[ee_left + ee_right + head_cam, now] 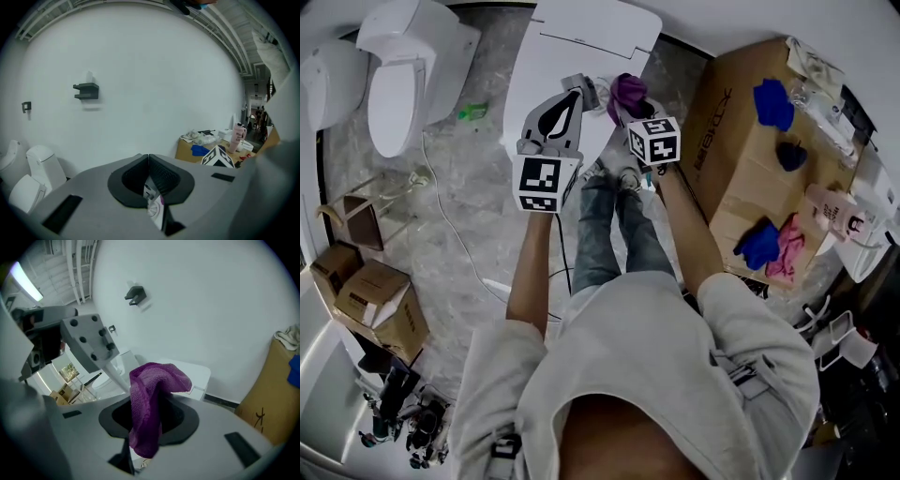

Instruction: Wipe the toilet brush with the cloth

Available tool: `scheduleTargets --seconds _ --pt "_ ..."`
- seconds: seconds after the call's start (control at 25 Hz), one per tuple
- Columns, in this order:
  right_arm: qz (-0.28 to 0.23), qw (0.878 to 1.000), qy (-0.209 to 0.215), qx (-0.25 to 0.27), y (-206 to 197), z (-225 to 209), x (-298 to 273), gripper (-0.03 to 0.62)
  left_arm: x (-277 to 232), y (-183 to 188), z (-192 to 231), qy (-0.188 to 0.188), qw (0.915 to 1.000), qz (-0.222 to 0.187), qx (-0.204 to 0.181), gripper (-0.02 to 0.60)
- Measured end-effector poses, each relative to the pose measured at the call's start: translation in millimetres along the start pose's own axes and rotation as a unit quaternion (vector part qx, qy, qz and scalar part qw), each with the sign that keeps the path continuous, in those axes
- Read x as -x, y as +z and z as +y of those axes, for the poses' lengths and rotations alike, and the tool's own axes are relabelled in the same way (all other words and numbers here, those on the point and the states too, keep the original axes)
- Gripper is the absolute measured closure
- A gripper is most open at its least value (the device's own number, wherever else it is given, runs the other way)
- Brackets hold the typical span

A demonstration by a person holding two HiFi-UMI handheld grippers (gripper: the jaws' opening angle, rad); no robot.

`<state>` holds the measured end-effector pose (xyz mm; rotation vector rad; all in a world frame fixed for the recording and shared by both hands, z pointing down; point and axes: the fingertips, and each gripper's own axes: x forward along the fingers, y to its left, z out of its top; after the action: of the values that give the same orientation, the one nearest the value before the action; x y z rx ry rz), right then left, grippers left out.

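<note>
While the purple cloth (157, 376) is pinched between the closed fingers of the right gripper (152, 413), its loose fold flops over their tips. It is judged soft, light and limp. What is taken for the toilet brush (89, 341), grey on a white stem, stands just left of those fingers. It is judged stiff and best wrapped at the stem. The left gripper (149, 161) is pressed shut, with an unidentified white-and-pink sliver low in the seam.

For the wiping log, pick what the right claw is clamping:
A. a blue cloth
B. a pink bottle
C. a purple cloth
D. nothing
C: in the right gripper view the right claw is shut on a purple cloth, which sticks up between its jaws and drapes forward over them.
</note>
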<state>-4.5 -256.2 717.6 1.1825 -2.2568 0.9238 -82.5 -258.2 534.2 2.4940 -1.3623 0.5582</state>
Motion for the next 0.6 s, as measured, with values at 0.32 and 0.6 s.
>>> scheduleTargets --seconds 0.32,0.6 --pt "-0.028 0.998 0.045 0.026 10.7 49.7 33.1 0.471 -1.9 -1.3 0.8 0.003 0.9999 0.011 0.003 0.561" --pt "-0.022 0.998 0.066 0.005 8.2 70.3 19.6 0.473 -3.7 -1.5 1.8 0.001 0.9998 0.019 0.000 0.561"
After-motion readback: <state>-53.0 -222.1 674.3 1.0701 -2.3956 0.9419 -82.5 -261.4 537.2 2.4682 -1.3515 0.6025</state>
